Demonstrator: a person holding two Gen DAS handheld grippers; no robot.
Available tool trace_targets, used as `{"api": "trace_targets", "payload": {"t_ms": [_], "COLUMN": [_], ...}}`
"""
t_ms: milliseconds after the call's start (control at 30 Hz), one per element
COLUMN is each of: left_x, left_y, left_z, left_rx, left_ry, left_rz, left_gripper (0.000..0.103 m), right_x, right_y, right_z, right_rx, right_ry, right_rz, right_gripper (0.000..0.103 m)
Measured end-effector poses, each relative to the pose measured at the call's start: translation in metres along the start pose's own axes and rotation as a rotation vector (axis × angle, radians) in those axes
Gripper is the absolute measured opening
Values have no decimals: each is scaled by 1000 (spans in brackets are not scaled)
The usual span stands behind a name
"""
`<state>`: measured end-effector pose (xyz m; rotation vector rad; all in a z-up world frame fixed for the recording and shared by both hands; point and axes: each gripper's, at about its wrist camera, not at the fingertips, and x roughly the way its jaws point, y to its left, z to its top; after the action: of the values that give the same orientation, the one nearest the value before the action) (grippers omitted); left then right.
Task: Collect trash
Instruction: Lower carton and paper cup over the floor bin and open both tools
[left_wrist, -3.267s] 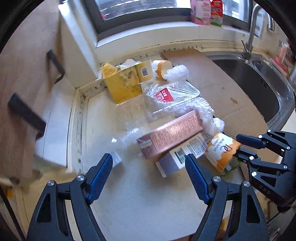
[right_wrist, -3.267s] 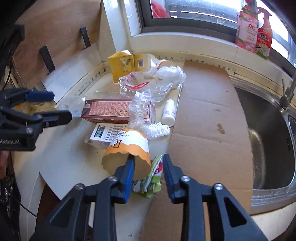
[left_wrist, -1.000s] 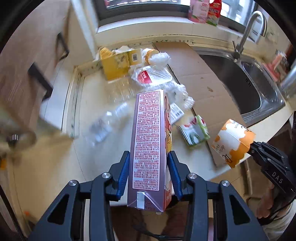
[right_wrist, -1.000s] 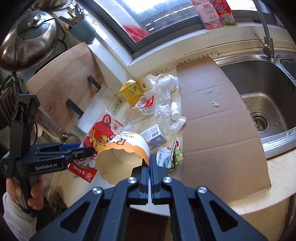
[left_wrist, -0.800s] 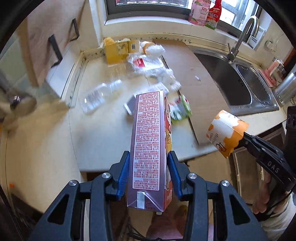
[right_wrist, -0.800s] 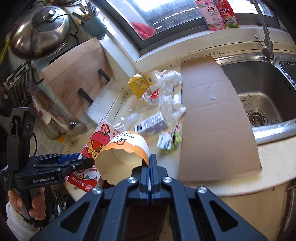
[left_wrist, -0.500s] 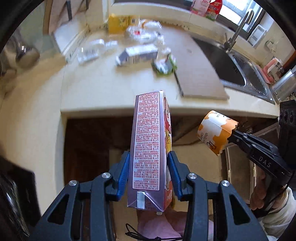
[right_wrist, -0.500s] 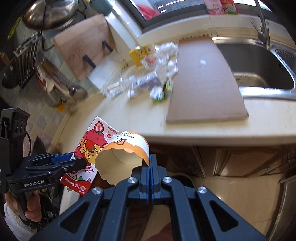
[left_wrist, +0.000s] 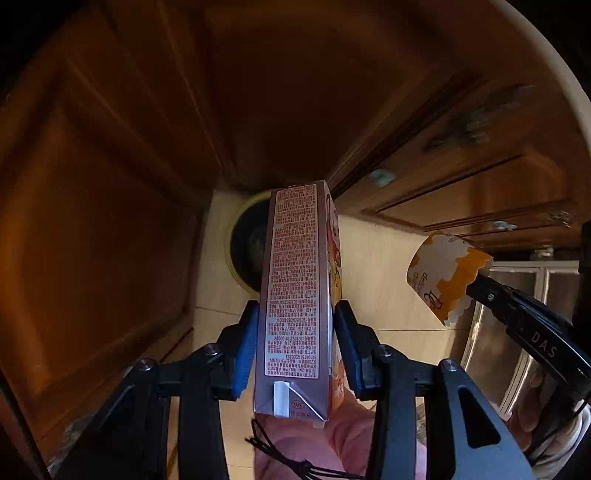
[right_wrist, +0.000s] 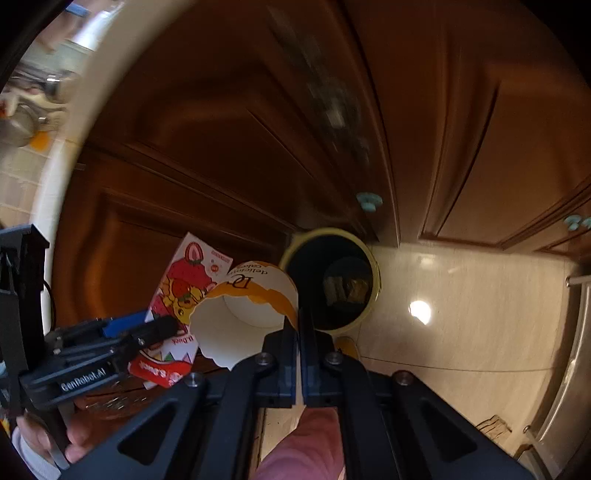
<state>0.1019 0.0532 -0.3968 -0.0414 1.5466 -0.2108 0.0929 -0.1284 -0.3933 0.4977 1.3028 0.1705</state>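
- While both hands were down by the dark wooden cupboard doors (right_wrist: 229, 140), the left claw (left_wrist: 295, 343) was clamped on the narrow sides of a tall pinkish-brown drink carton (left_wrist: 295, 295), its printed end aimed down at the round yellow-rimmed bin (right_wrist: 373, 266) on the pale tiled floor (right_wrist: 461, 314).
- The right claw (right_wrist: 298, 325) was pinched fully together on the wall of an orange-and-white paper cup with a scalloped edge (right_wrist: 243, 314), held just beside the bin's mouth, open end towards the camera.
- The carton looked stiff and light, probably empty; the grip low on its flat sides seemed sound, though glossy board could slip if the hold eased too soon.
- The cup looked flimsy: thin paper taken by one wall only, so I judged it would crumple or swing rather than resist.
- Something already lay inside the bin, too dim to name.
- Both pieces seemed only a release away from being binned; the carton sat more squarely over the opening, so letting it go first would be sensible.
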Motion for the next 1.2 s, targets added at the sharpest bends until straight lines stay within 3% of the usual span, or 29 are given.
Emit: {"api": "trace_targets", "payload": {"t_ms": [267, 500, 567, 667, 733, 1000, 1200], "left_x": [104, 142, 148, 149, 153, 146, 109], "left_y": [17, 16, 18, 26, 47, 65, 62], "left_z": [20, 34, 35, 32, 34, 38, 32], "left_rx": [-37, -43, -48, -61, -78, -101, -110], "left_ry": [72, 88, 94, 85, 81, 60, 22], "left_rz": [10, 34, 38, 67, 74, 85, 103], "left_gripper": [39, 40, 46, 60, 63, 63, 64], "right_x": [98, 158, 172, 177, 175, 162, 141], "right_y": [-31, -34, -34, -31, -28, -13, 8], "right_z": [11, 18, 20, 20, 19, 14, 13], "right_rx": [49, 86, 103, 105, 97, 65, 28], "right_ry": [75, 132, 158, 160, 151, 153, 131], "right_rz": [-35, -59, -78, -99, -108, -116, -106], "right_gripper": [1, 3, 7, 21, 27, 28, 28]}}
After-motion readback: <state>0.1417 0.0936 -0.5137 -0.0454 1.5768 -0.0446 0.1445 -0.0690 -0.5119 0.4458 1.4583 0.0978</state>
